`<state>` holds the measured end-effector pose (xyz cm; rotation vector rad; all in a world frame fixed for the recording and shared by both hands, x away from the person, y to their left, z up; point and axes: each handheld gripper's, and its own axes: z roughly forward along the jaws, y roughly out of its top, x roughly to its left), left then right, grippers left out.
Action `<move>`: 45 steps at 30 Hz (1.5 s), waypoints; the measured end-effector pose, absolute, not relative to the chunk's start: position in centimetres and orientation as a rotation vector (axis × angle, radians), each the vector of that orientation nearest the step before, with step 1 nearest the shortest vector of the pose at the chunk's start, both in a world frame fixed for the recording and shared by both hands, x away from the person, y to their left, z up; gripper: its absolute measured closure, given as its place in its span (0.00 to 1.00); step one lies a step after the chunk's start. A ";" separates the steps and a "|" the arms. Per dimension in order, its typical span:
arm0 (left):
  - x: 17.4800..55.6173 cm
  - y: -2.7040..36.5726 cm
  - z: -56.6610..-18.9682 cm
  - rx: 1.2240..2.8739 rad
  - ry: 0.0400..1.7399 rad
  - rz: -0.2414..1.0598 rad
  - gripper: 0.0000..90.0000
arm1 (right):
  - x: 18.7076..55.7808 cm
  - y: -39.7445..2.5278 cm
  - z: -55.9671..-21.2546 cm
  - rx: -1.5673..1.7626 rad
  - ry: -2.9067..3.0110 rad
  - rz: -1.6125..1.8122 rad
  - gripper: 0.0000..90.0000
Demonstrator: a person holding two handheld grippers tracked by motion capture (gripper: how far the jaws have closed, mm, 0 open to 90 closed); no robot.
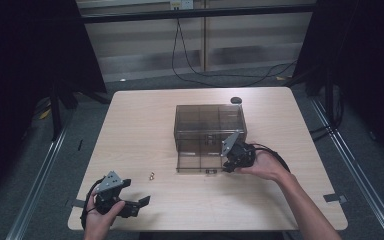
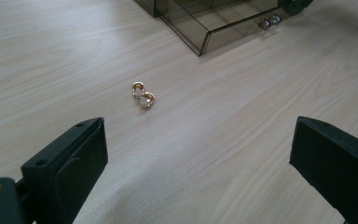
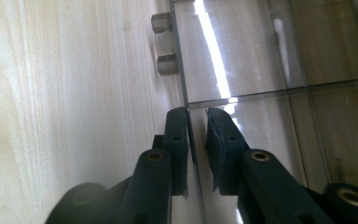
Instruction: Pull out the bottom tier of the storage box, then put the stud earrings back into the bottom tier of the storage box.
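Right gripper view: my right tongs (image 3: 196, 140) straddle the front wall of the drawer (image 3: 279, 84), one jaw outside and one inside, nearly closed on the clear panel, apparently to hold it pulled out. Its two metal knobs (image 3: 164, 44) lie just beyond, toward 12 o'clock. In the left gripper view, my left tongs (image 2: 198, 163) stand wide apart and empty, aimed at the gold earrings (image 2: 142, 94) on the tabletop (image 2: 51, 56); I judge this a ready stance for a pickup. In the high view, the earrings (image 1: 151, 175) lie at 8 o'clock from the smoked organiser box (image 1: 210, 122), near the open drawer.
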<state>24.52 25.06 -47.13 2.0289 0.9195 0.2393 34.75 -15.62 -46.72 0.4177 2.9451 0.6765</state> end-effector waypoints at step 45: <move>25.1 24.9 -47.5 2.061 0.959 0.233 0.05 | 31.1 -20.2 -46.9 0.935 2.373 1.236 0.42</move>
